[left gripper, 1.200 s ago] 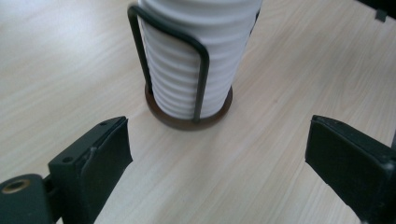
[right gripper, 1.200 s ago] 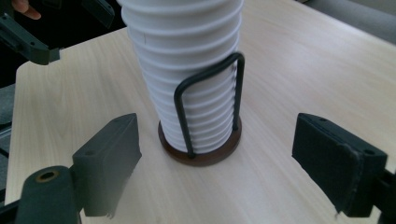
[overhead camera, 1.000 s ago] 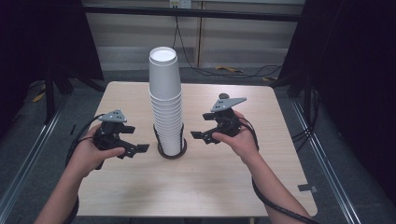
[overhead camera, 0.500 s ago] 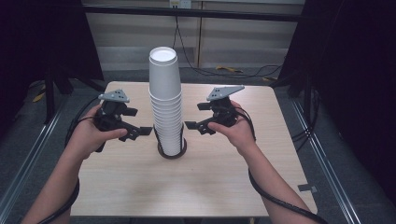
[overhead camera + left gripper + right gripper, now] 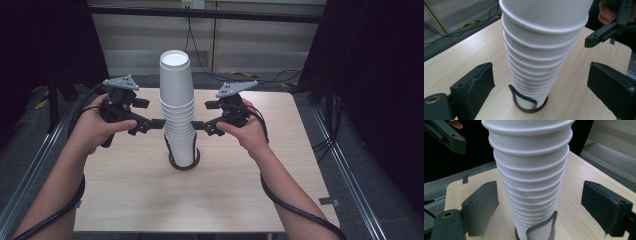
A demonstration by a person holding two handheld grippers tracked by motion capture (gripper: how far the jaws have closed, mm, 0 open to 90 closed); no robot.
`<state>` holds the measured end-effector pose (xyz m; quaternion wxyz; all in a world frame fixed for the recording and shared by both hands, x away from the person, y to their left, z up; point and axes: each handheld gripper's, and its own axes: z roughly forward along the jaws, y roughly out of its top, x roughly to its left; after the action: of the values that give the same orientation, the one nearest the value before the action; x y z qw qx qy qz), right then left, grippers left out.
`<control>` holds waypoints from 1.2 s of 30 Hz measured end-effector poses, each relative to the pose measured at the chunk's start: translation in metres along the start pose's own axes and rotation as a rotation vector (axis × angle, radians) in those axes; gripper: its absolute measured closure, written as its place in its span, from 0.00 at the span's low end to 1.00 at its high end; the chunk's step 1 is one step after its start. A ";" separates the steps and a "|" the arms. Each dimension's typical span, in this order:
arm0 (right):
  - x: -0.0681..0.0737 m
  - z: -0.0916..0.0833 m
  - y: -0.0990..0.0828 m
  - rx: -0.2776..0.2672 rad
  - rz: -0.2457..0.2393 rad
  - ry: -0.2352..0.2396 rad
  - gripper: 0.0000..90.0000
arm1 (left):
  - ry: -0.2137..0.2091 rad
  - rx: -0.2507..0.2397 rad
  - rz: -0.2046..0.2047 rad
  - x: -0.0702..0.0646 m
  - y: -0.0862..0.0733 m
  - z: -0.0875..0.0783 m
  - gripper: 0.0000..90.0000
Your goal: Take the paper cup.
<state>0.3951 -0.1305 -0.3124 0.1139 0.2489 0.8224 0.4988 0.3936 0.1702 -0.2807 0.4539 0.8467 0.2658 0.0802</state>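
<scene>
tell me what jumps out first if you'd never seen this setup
A tall stack of white paper cups stands upside down in a dark ring holder at the middle of the wooden table. The left gripper and right gripper flank it at mid-height, jaws open.

Your left tongs (image 5: 541, 90) stand apart, one black jaw at 8 o'clock and the other at 4 o'clock, neither pad touching anything. Between them, farther off, a stack of white paper cups (image 5: 539, 57) rises upright from 6 o'clock past 12 o'clock. Its foot sits in a dark round holder (image 5: 530, 105) with a wire loop, on the pale wooden desk (image 5: 466, 55). Your right tongs (image 5: 607, 31) show at 2 o'clock, just beside the stack's upper rims. Cables (image 5: 474, 25) lie on the floor at 10 o'clock.
</scene>
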 end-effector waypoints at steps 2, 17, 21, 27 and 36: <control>-0.001 0.000 0.003 -0.001 0.000 -0.006 0.15 | 0.021 0.005 0.008 0.000 0.004 -0.002 0.07; 0.002 0.008 0.022 -0.030 0.003 0.020 0.15 | -0.001 -0.031 0.010 -0.002 0.037 -0.005 0.07; 0.003 0.015 0.025 -0.032 0.015 0.029 0.14 | -0.012 -0.038 0.009 -0.001 0.044 0.000 0.07; 0.007 0.025 0.028 -0.030 0.015 0.023 0.12 | -0.023 -0.035 0.023 -0.003 0.052 0.009 0.05; 0.009 0.028 0.028 -0.054 0.032 0.009 0.11 | -0.019 -0.037 0.054 -0.002 0.056 0.023 0.03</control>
<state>0.4077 -0.0936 -0.3004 0.1089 0.2564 0.8050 0.5238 0.4215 0.1278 -0.2480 0.4694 0.8458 0.2372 0.0894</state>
